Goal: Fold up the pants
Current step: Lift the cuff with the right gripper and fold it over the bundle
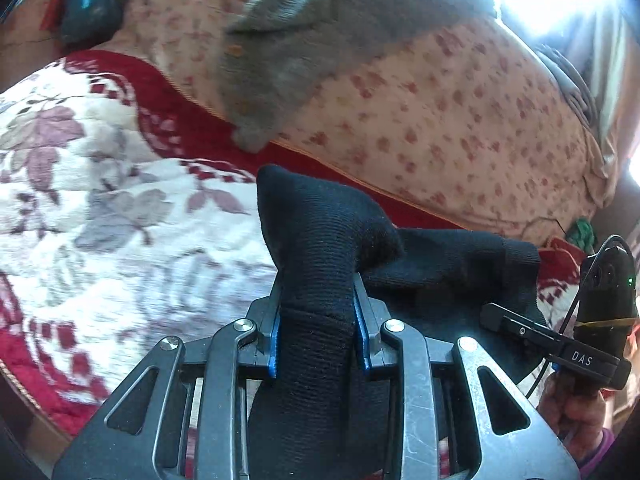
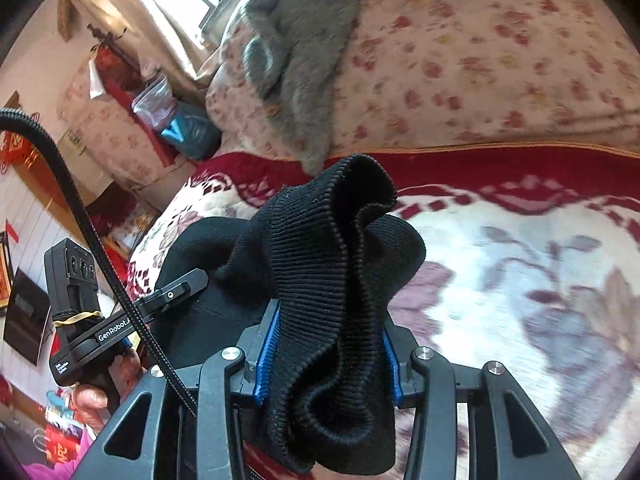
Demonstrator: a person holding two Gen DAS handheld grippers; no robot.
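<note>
Both claws are clamped on bunched black pants [image 1: 316, 248]: left claw [image 1: 317, 332], right claw [image 2: 326, 356], lifted above the bed [image 1: 120, 208]; such thick bunches could slip free or fold crookedly if pulled unevenly

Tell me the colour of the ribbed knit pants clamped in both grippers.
Black ribbed knit pants; clearest in the right wrist view.

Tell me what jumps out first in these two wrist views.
The black pants: a bunched ribbed wad fills the centre of both views, clamped in the left hand-held gripper and in the right hand-held gripper. Behind them lies a red-and-white floral blanket, and farther back a grey garment draped over a pink flowered quilt.
</note>
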